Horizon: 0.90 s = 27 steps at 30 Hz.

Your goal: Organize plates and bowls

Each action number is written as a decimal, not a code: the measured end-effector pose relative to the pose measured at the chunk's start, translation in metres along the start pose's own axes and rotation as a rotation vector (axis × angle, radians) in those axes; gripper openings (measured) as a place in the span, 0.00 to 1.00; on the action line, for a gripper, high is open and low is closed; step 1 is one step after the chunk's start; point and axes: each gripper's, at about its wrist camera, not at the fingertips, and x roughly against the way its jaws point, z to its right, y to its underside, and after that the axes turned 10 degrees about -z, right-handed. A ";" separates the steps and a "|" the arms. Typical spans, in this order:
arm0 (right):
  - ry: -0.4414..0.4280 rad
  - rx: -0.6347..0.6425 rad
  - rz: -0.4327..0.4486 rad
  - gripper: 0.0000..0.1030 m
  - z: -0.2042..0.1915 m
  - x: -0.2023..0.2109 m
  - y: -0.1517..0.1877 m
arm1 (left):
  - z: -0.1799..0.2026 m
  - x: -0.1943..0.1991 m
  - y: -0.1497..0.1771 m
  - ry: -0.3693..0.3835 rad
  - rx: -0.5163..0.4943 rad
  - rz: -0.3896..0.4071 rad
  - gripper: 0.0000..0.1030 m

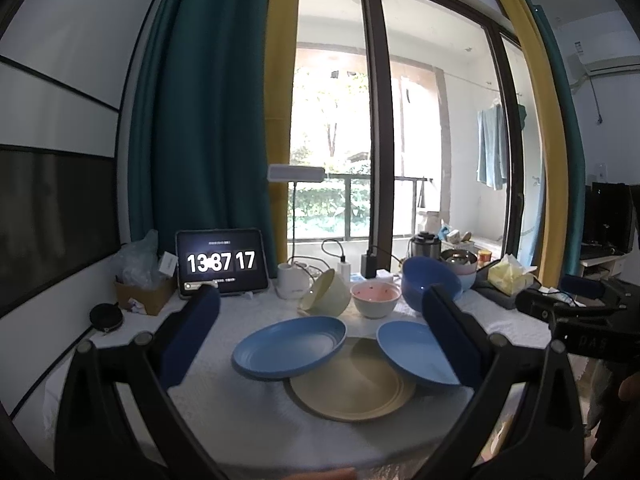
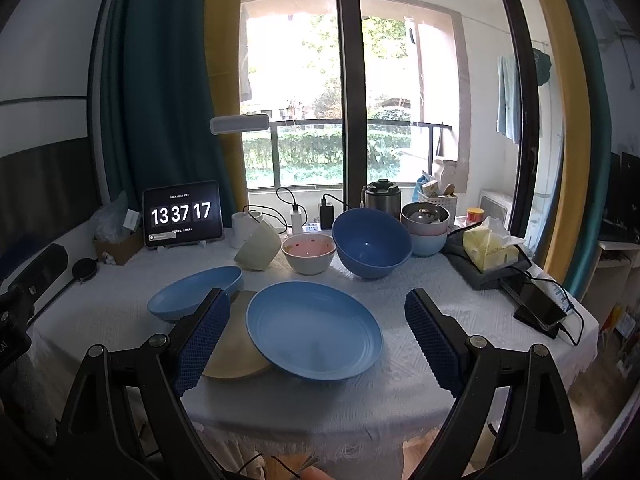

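Phone (image 2: 541,309) in right view only; tablecloth's frayed edge (image 2: 280,446) too

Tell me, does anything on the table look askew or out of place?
Yes. The cream bowl lies tipped on its side beside the pink bowl. The two blue plates rest tilted on the cream plate's edges.

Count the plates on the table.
3: a blue plate right of centre, another blue plate to the left, and a beige plate partly under both. More could hide beneath.
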 end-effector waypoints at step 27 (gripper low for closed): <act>-0.001 -0.005 -0.007 0.89 0.001 -0.001 0.003 | -0.004 -0.003 0.000 -0.016 0.018 -0.016 0.99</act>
